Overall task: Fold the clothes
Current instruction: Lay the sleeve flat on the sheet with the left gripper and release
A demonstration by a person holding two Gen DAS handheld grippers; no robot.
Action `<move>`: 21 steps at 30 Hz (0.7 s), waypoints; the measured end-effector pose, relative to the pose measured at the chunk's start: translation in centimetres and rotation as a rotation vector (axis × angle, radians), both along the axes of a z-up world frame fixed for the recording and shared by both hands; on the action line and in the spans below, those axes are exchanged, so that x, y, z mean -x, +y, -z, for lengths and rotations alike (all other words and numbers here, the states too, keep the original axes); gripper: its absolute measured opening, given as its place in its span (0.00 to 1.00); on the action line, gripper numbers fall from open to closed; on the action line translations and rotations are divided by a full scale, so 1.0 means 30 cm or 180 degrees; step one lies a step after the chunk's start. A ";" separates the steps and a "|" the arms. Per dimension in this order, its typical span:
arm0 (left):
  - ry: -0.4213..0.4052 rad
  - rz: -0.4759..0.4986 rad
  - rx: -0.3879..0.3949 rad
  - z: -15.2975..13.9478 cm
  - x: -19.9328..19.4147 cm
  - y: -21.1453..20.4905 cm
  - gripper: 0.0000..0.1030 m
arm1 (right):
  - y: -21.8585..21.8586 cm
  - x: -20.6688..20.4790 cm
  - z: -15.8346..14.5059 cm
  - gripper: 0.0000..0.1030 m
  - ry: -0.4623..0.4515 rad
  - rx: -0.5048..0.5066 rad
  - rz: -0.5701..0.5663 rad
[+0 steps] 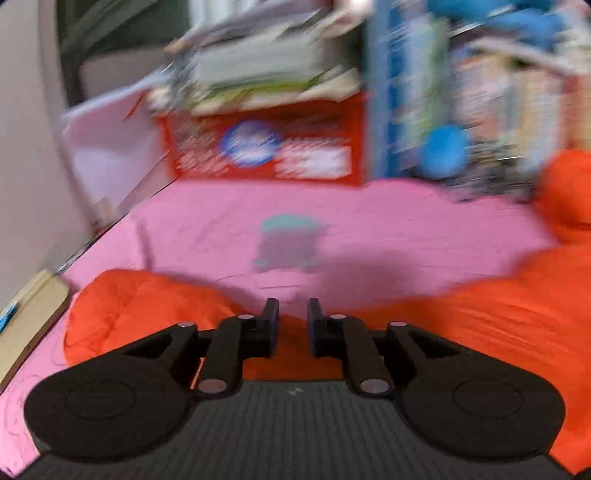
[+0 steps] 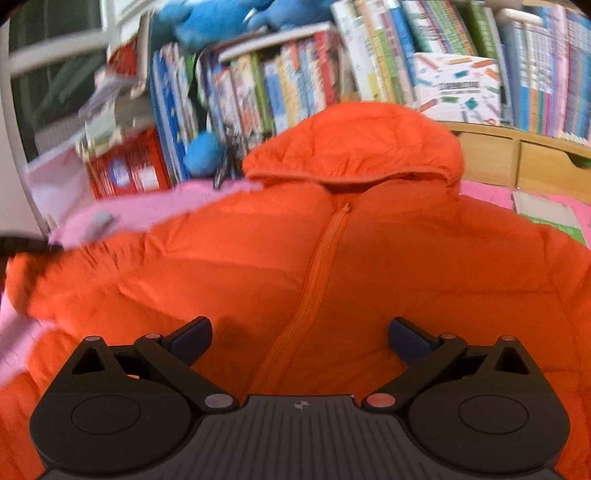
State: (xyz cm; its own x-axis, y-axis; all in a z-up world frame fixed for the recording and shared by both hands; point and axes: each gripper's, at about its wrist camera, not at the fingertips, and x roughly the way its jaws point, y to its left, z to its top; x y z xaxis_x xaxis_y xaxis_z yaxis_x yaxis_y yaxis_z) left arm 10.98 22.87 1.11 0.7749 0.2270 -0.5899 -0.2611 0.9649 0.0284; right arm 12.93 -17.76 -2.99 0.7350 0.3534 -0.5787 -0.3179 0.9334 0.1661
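An orange hooded puffer jacket point(image 2: 369, 251) lies front up on a pink sheet point(image 1: 369, 221), zipper point(image 2: 314, 280) closed, hood point(image 2: 354, 144) toward the bookshelf. My right gripper point(image 2: 299, 338) hovers over the lower chest beside the zipper, open wide, nothing between its fingers. My left gripper point(image 1: 293, 321) is over the jacket's sleeve point(image 1: 140, 306), its jaws nearly together with orange fabric between them. The left wrist view is blurred by motion. In the right wrist view the same sleeve point(image 2: 33, 280) shows blurred at the far left.
A red box point(image 1: 266, 147), stacked papers and upright books point(image 2: 295, 81) stand along the far edge of the sheet. A blue plush toy point(image 2: 207, 18) sits on top. A wooden drawer unit point(image 2: 517, 166) is at the right, a wall point(image 1: 26, 166) at the left.
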 end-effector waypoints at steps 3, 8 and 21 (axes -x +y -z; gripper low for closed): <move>-0.0126 0.0598 0.0569 -0.043 0.131 -0.073 0.38 | -0.090 0.074 -0.049 1.00 -0.0129 -0.0049 0.0090; 0.0126 0.0977 0.1018 -0.002 0.205 -0.161 0.55 | -0.239 0.204 -0.111 1.00 -0.0300 -0.0006 0.0306; 0.0014 -0.0174 0.1150 0.089 0.027 -0.102 0.23 | -0.404 0.305 -0.020 1.00 0.0011 0.0147 0.1068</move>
State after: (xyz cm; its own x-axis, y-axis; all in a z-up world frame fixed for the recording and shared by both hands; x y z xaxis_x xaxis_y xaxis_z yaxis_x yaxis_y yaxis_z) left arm 10.18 19.82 -1.57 0.7647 0.0444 -0.6429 -0.3132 0.8975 -0.3106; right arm 3.77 -29.90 -2.38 0.8040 0.0654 -0.5910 0.0087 0.9925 0.1216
